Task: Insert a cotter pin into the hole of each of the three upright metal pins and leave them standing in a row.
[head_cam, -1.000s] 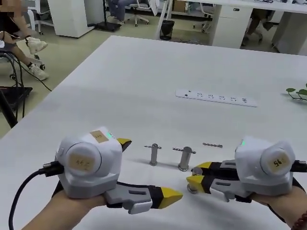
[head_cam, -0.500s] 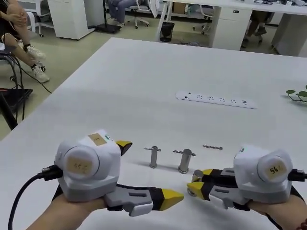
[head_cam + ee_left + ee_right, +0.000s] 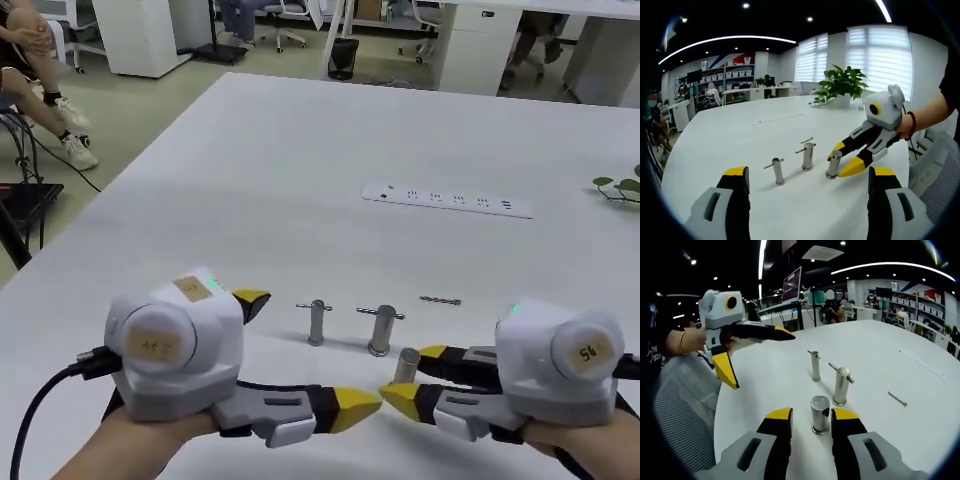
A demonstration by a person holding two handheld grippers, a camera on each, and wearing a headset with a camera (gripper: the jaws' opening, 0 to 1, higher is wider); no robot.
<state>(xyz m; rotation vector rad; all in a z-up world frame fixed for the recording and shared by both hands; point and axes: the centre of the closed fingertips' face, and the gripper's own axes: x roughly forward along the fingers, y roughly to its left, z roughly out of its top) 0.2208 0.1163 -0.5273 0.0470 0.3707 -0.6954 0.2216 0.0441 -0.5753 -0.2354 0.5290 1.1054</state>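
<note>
Right gripper view, pin (image 3: 820, 414) between fingers (image 3: 781, 426), perhaps touching.

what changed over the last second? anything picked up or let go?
The third metal pin, which was low and mostly hidden by the right hand-held gripper, now stands upright on the table between its jaws, next to the other two. I cannot tell whether the jaws clamp it. Unchanged: left hand-held gripper open, both fitted pins standing, loose cotter pin lying behind.
</note>
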